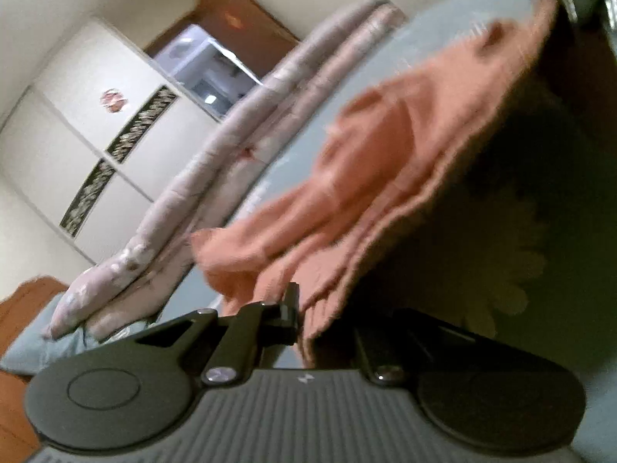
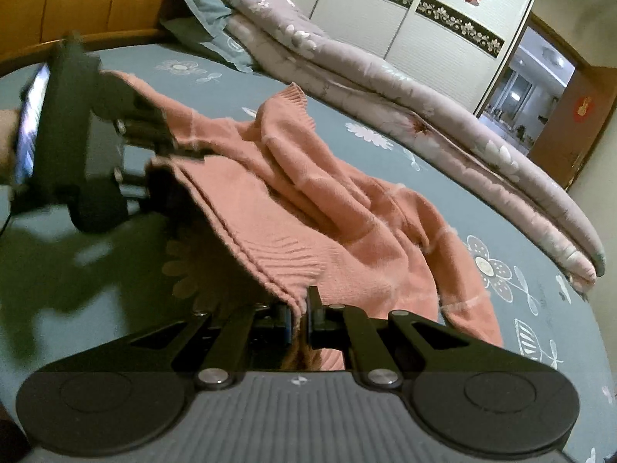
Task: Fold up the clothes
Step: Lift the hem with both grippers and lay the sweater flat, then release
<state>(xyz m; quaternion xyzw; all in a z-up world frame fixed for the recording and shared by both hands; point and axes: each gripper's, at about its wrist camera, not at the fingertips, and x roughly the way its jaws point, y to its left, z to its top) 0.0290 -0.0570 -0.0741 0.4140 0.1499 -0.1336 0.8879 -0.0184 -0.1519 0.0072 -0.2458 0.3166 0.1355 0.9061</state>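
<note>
The salmon-pink knit sweater (image 2: 308,200) lies rumpled on the blue flowered bedsheet (image 2: 385,146), its ribbed hem lifted. The right gripper (image 2: 300,308) and left gripper (image 2: 154,154) each pinch that hem closed; judging by this, folding has barely begun.

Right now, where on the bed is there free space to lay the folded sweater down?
Free: the blue sheet between the orange sweater and the folded quilt, widening toward its near right part. Crowded: the near left, where the left gripper and right gripper pinch the hem.
</note>
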